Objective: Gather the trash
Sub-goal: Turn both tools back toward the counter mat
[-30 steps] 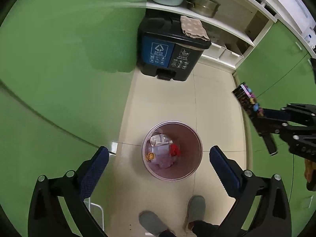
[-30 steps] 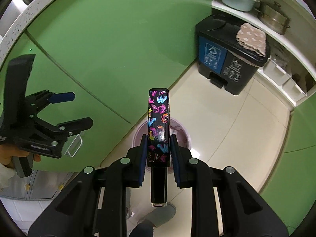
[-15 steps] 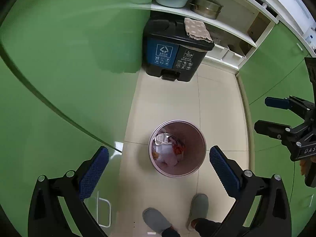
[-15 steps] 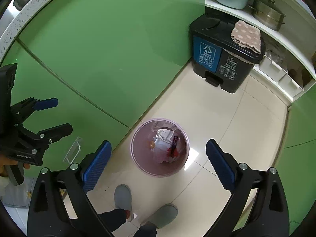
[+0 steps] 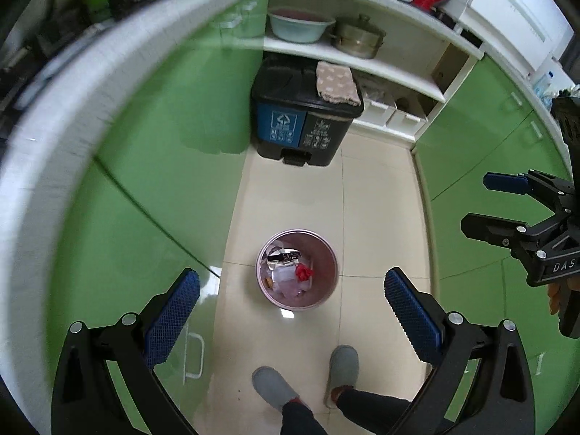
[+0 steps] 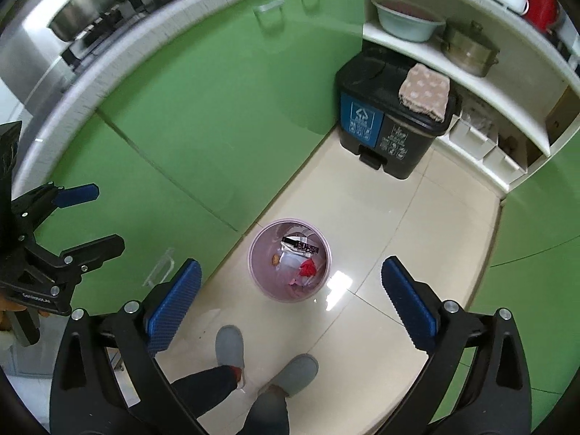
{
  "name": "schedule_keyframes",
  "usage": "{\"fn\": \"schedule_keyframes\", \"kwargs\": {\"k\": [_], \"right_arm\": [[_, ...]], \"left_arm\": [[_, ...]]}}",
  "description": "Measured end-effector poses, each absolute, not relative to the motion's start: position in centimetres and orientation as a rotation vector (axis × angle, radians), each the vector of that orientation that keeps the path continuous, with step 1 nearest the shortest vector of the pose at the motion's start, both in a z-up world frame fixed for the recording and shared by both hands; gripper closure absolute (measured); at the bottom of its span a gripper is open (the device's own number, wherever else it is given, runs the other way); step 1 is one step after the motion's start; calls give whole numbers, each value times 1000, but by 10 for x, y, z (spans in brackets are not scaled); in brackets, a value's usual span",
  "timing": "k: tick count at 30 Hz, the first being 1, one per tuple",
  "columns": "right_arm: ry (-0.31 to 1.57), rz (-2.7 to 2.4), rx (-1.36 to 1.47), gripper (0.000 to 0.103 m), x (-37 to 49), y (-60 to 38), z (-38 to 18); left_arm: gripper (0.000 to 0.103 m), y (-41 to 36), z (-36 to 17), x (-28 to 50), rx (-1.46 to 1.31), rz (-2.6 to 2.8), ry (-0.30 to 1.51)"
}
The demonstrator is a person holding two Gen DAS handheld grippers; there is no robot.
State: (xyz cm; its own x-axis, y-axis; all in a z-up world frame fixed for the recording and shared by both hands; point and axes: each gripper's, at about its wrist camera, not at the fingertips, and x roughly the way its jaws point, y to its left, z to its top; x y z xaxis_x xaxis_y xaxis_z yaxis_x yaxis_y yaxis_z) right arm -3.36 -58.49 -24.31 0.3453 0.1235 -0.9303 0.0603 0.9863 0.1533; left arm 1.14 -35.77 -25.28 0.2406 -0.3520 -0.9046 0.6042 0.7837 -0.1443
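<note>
Two hand-held grippers hang high over a kitchen floor of pale tiles (image 6: 417,217), both pointing steeply down. The right gripper (image 6: 290,286) has its blue-padded fingers (image 6: 174,301) spread wide and opening a little more, with nothing between them. The left gripper (image 5: 290,301) is likewise spread wide and empty. Below and between them stands a round pink wastebasket (image 6: 264,290), close to the green cabinet fronts (image 6: 203,116). Inside it, a long black wrapper with coloured print (image 6: 300,245) lies across the top of the heap, above a white plastic bag (image 6: 290,259), a crumpled red scrap (image 6: 308,267) and a small orange bit (image 6: 276,260). A person's two grey slippers (image 6: 229,342) stand on the tiles just short of the basket. Further back, a black two-part pedal bin (image 6: 391,123) with a pinkish dotted cloth (image 6: 424,92) on its lid sits under white shelves (image 6: 435,54) holding a basin (image 6: 407,18) and a steel pot (image 6: 467,52)
</note>
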Motion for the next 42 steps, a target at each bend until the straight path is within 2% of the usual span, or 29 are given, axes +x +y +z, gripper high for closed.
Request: {"fn": "schedule_keyframes", "kwargs": {"k": [9, 19, 31, 42], "right_arm": [[1215, 133, 126, 3, -55, -549, -141], [1109, 237, 70, 3, -31, -470, -57], [956, 450, -34, 3, 31, -349, 8], [893, 744, -153, 3, 90, -272, 34]], "left_arm": [[5, -297, -148, -20, 183, -543, 1116], [5, -170, -60, -26, 97, -349, 1040], [5, -70, -8, -25, 18, -139, 945], [5, -44, 11, -13, -70, 61, 911]]}}
